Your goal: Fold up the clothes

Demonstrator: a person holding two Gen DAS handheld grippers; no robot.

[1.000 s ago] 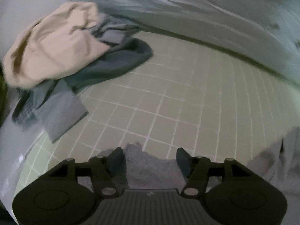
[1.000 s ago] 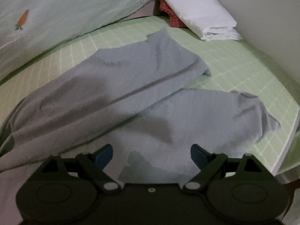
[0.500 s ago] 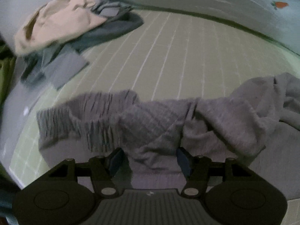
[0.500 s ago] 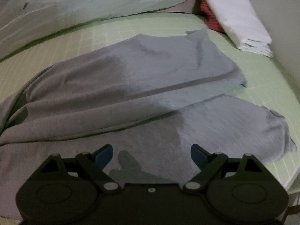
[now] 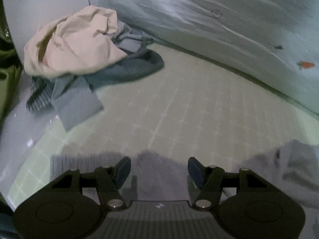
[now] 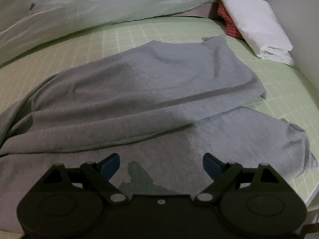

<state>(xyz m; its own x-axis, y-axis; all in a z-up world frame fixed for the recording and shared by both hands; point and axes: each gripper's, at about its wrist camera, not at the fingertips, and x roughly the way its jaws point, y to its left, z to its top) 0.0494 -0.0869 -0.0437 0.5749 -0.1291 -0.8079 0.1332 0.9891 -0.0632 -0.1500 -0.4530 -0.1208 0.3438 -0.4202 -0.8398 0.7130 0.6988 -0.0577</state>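
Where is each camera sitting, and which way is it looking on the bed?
Left wrist: sits on the left gripper, looks over the checked sheet toward the beige and blue clothes pile; its open fingers show.
Right wrist: sits on the right gripper, looks along the grey trousers toward the folded white cloth; its open fingers show.
Shared: the green checked sheet, the carrot-print quilt and the grey trousers.

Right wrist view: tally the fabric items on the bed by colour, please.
Grey trousers: 1
Pale green quilt with carrot print: 1
White folded linen: 1
Red item under the linen: 1
Total: 4
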